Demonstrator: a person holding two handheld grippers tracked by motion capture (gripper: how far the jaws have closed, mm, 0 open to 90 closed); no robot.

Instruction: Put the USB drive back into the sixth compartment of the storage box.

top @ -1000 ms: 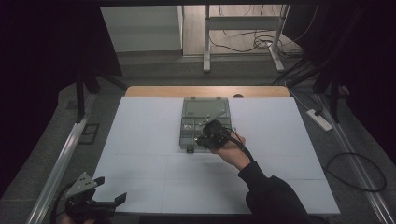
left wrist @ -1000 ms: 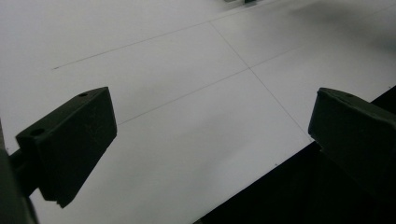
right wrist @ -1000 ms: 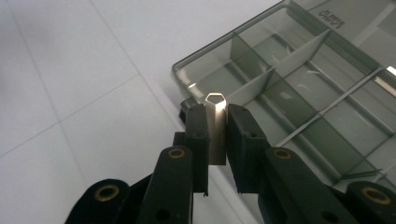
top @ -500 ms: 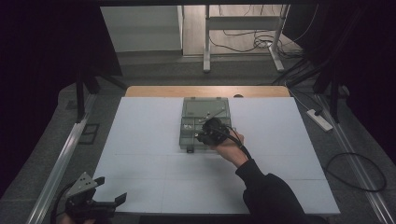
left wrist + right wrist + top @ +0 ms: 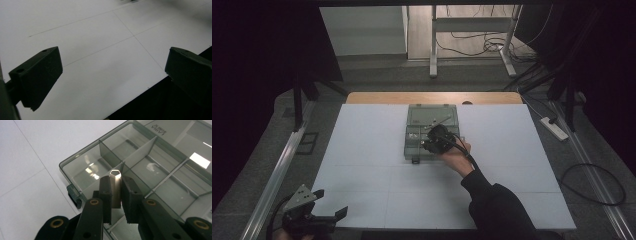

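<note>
1. Holding a small metal socket [image 5: 115, 187] upright between its jaws, the right gripper [image 5: 115, 195] hung over the near corner of the organiser box [image 5: 75, 173], the hollow six-sided mouth of the piece facing away from the camera.
2. The socket sat pinched at its sides only, with its upper end standing clear above the gripper's pads [image 5: 104, 195]; it looked smooth and hard, so it would likely slide if the squeeze eased.
3. The box was a smoky clear plastic tray split by thin dividers [image 5: 140, 152] into several compartments, with a dark latch [image 5: 74, 195] on its near wall; which compartment lay directly under the socket could not be told.
4. From the high view, the box [image 5: 417, 114] lay lid-open in the middle of the white worktop [image 5: 362, 150], and the right gripper [image 5: 432, 145] rested above its near half.
5. The left gripper [image 5: 329, 205] idled well apart at the near left corner of the worktop, jaws spread wide and empty, with bare worktop [image 5: 100, 50] showing between them.
6. The likely risks:
   - a release above a divider edge could tip the socket into a neighbouring compartment;
   - a drop from height could make it bounce out;
   - pushing down on the light box with nothing steadying it could shift it.
</note>
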